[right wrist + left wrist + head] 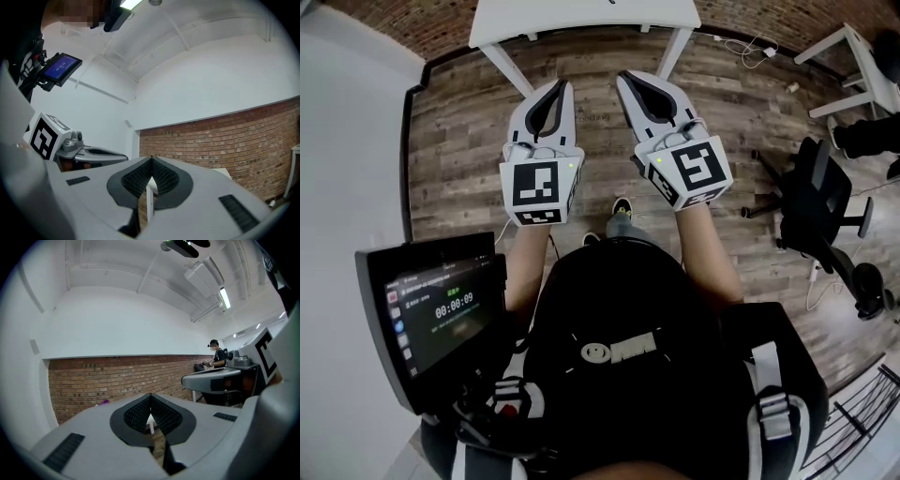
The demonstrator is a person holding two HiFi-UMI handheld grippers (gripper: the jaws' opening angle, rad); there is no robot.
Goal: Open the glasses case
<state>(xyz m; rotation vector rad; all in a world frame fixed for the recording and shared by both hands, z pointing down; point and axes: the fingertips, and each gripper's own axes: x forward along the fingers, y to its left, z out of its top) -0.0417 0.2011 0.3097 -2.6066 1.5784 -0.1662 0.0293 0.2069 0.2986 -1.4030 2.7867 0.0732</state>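
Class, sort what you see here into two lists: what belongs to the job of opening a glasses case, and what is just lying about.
For the job: left claw, shut, empty; right claw, shut, empty. No glasses case in view.

Lying about: white table; office chair; floor cable; screen.

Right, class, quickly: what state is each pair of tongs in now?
Left tongs: closed, holding nothing.
Right tongs: closed, holding nothing.

Bright even indoor light, ceiling tube lamp (225, 297) glaring, fisheye-bent edges, dark corners
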